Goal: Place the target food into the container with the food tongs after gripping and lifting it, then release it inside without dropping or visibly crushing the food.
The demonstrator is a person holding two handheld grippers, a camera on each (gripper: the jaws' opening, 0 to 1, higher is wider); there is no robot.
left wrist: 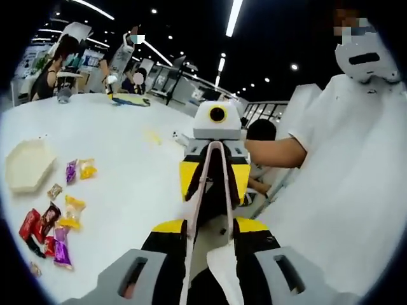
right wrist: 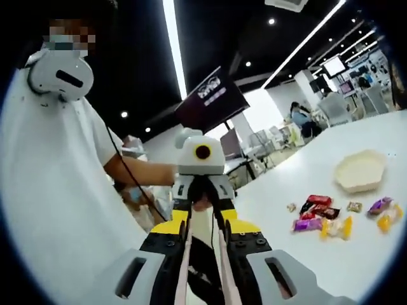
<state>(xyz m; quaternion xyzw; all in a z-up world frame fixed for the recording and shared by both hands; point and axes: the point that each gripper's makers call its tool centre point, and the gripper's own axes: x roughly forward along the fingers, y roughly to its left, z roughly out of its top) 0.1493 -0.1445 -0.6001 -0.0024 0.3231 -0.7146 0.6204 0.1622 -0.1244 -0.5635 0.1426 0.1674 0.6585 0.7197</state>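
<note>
Dark ceiling with strip lights hangs over a wide white table [left wrist: 127, 190], with other people seated at its far side. A person in a white shirt [left wrist: 343, 178] stands just beside the table edge.

Both tools face each other off the table's edge. The left tool [left wrist: 216, 190] has its jaws pressed on the handles of white food tongs [left wrist: 213, 184], whose arms converge ahead of it. The right tool [right wrist: 205, 216] has its jaws drawn close together around two thin white arms, seemingly the same tongs; which end it holds I cannot tell.

By my judgement nothing is done yet: the hexagonal cream container [right wrist: 360, 170] looks empty, and the wrapped snacks [right wrist: 331, 216], purple, red and yellow, lie scattered near it, untouched. Picking, lifting and releasing all remain.

Nothing stands between snacks and container; the tongs are well apart from both, and the packets lie crowded together.
</note>
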